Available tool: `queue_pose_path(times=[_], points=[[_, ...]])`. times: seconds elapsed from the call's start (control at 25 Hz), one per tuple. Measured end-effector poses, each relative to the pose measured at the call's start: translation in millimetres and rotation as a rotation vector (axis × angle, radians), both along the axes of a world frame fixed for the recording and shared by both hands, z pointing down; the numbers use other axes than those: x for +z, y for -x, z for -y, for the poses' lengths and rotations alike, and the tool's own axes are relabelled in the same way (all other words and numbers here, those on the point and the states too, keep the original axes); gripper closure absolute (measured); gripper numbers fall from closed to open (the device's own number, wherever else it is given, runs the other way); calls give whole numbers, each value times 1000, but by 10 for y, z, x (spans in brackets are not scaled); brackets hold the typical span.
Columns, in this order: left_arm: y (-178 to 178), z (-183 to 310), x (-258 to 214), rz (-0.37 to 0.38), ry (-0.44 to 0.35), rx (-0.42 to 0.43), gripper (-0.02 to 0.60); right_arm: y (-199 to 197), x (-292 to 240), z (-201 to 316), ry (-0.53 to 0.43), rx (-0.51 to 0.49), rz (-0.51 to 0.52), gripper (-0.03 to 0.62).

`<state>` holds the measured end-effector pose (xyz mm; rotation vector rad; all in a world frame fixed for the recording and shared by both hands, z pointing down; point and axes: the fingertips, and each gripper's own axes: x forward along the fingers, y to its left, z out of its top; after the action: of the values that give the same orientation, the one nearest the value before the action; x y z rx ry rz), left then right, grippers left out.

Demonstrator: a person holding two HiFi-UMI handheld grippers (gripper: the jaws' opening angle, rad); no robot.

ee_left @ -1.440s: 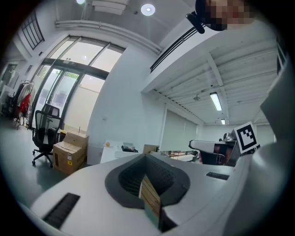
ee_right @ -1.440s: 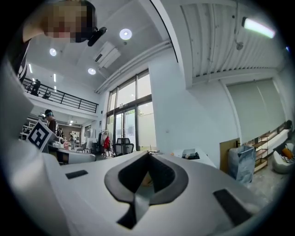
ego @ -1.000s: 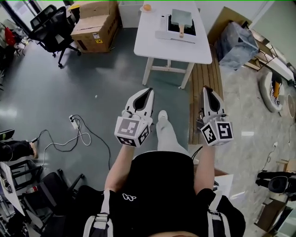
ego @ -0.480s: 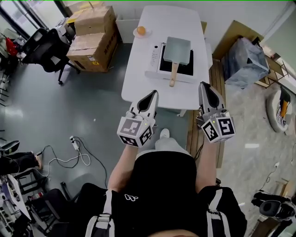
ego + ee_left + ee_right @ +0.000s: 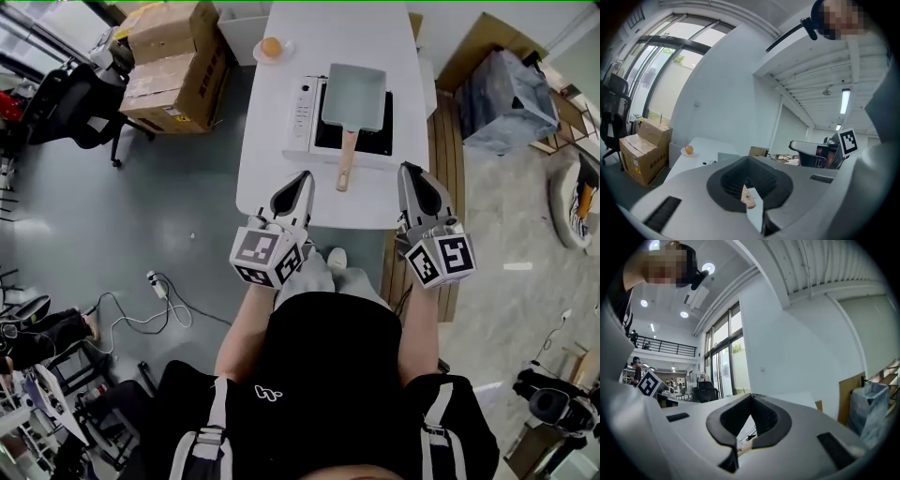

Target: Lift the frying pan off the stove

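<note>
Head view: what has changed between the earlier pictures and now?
The person walked forward, so the white table came from far ahead to right in front of the left tongs and right tongs. Nothing was grasped or released. Unchanged: both tongs shut and empty, frying pan on the stove, orange on its plate.

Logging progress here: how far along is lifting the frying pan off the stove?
Done: nothing; the frying pan sits on the stove. In hand: left tongs and right tongs, both shut and empty, hover short of its handle. Left: grip the handle, lift.
</note>
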<state>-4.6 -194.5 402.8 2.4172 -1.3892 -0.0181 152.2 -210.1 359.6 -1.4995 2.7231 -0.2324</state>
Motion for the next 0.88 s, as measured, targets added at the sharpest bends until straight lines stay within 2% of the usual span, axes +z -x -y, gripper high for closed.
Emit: queue_pose_path(times=[0.24, 0.6, 0.88], points=[[-98, 223, 61, -4, 31, 55, 591, -16, 49, 189, 21, 24, -1, 594], [-67, 459, 84, -5, 42, 74, 591, 55, 170, 399, 44, 35, -2, 594], [-83, 564, 234, -18, 84, 93, 591, 91, 302, 547, 84, 16, 7, 594]])
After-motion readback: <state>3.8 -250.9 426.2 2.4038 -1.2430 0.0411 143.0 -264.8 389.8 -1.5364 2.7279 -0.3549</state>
